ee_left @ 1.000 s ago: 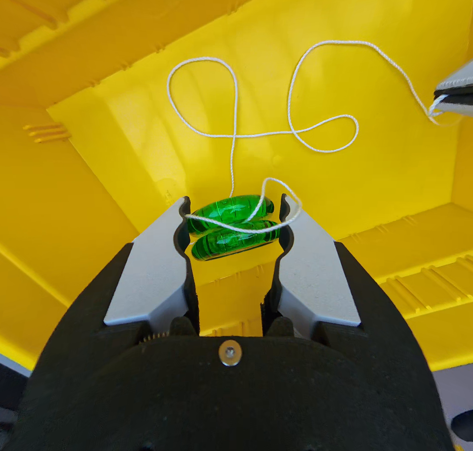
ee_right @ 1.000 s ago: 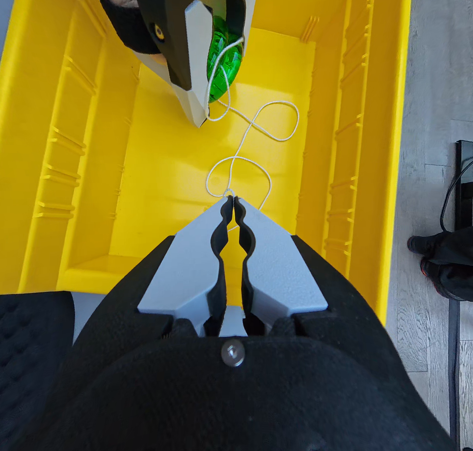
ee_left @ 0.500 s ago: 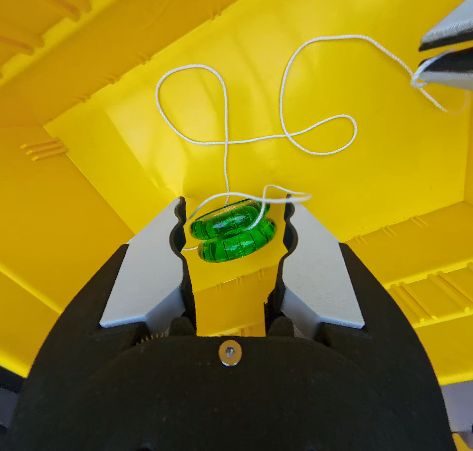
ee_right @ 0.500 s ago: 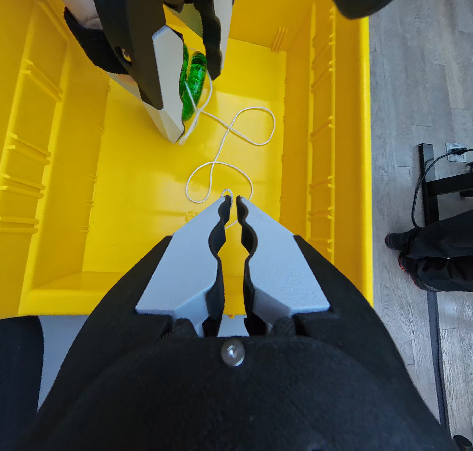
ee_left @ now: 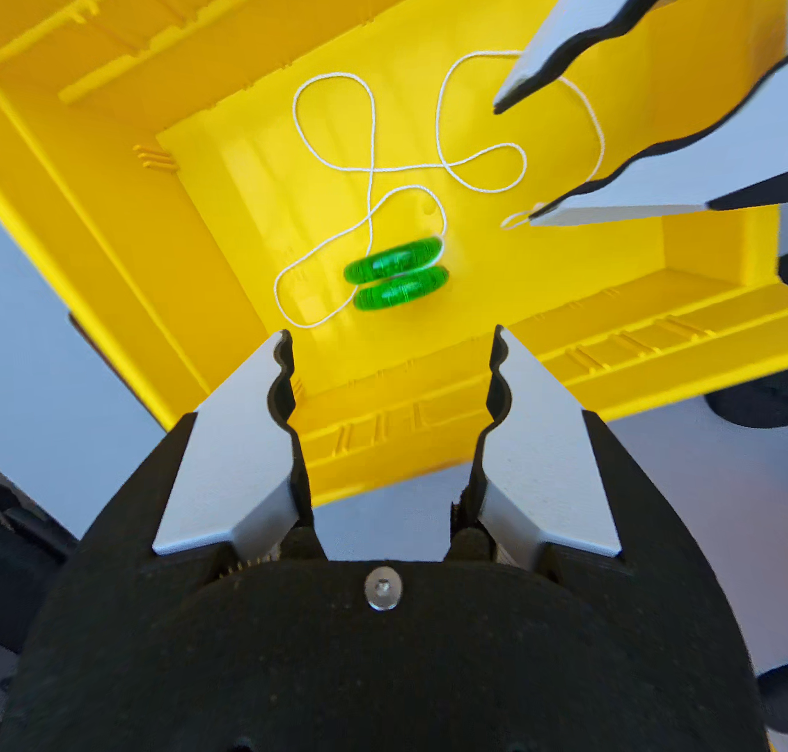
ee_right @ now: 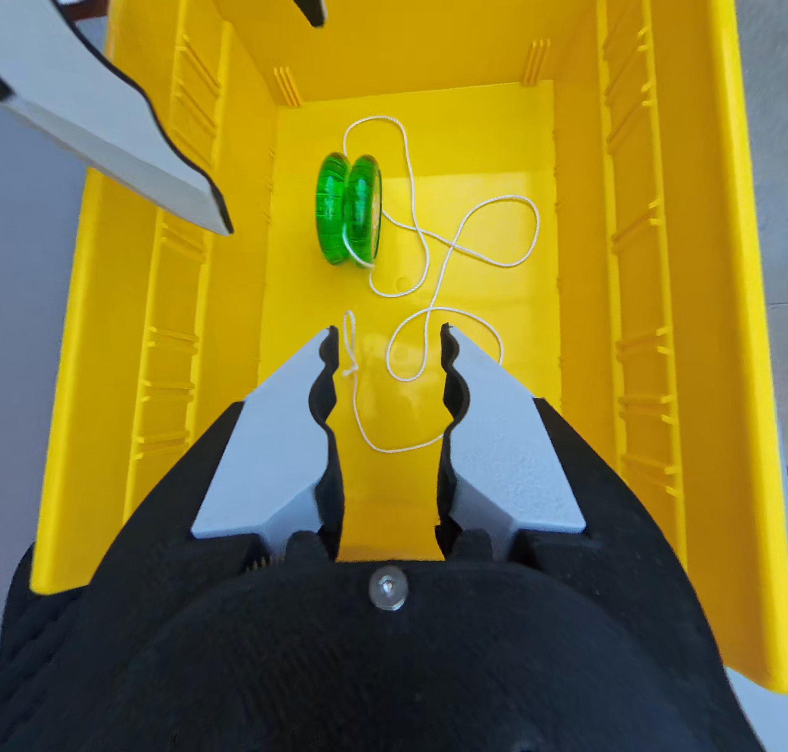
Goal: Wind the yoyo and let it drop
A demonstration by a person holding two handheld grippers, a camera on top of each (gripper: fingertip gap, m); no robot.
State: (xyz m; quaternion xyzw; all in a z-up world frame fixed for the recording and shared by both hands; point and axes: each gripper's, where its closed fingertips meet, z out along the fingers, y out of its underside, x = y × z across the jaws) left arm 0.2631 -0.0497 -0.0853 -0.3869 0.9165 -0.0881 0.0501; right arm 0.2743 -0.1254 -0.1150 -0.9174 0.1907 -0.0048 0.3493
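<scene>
Green yoyo (ee_right: 349, 210) stands on edge on bin (ee_right: 482, 62) floor, string (ee_right: 460, 247) loose; left gripper (ee_left: 390, 339) and right gripper (ee_right: 387, 334) both spread apart, empty.

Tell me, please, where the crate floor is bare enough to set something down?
Bare floor lies between the green yoyo and the yellow crate's left wall, and along the far wall. The middle and right side are crowded with loops of white string.
</scene>
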